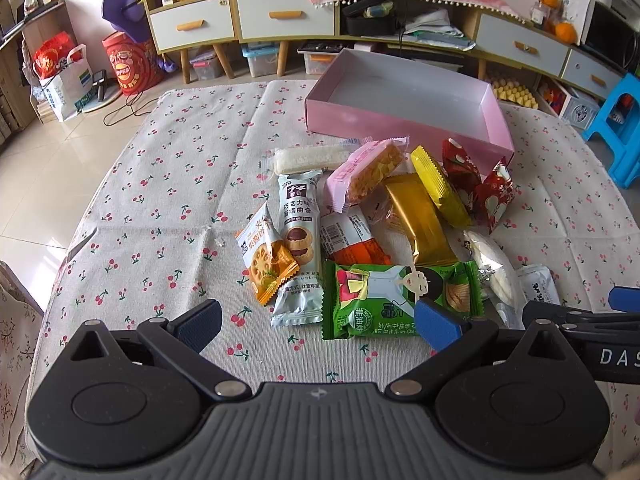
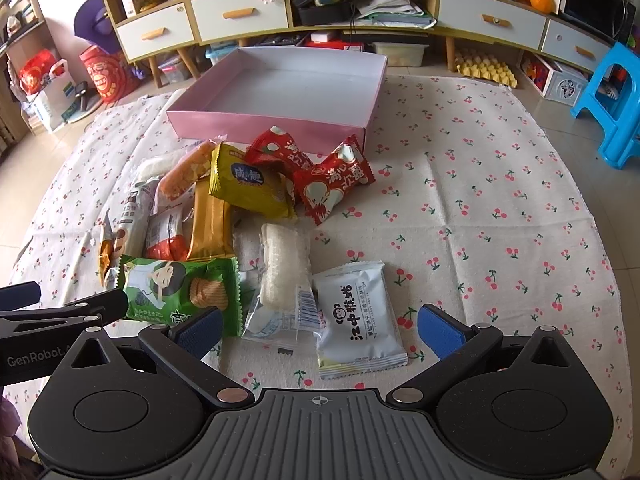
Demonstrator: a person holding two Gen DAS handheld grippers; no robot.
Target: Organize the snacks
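A heap of wrapped snacks lies on the cherry-print tablecloth in front of an empty pink box (image 1: 400,124) (image 2: 264,122). Nearest the left gripper (image 1: 318,326) is a green chip packet (image 1: 400,300) (image 2: 180,288), with an orange cookie packet (image 1: 268,260) and a pale blue cookie packet (image 1: 300,240) to its left. The left gripper is open, just short of the green packet, nothing between its fingers. The right gripper (image 2: 320,330) is open too, hovering over a white packet (image 2: 356,316) and a clear rice-cake wrapper (image 2: 280,272). Red packets (image 2: 332,184) and a yellow packet (image 2: 248,184) lie near the box.
A long cabinet with white drawers (image 1: 280,14) (image 2: 488,20) runs behind the table. A blue plastic stool (image 2: 612,92) stands at the right, red bags (image 1: 128,60) on the floor at the left. Bare tablecloth (image 2: 500,200) stretches right of the heap.
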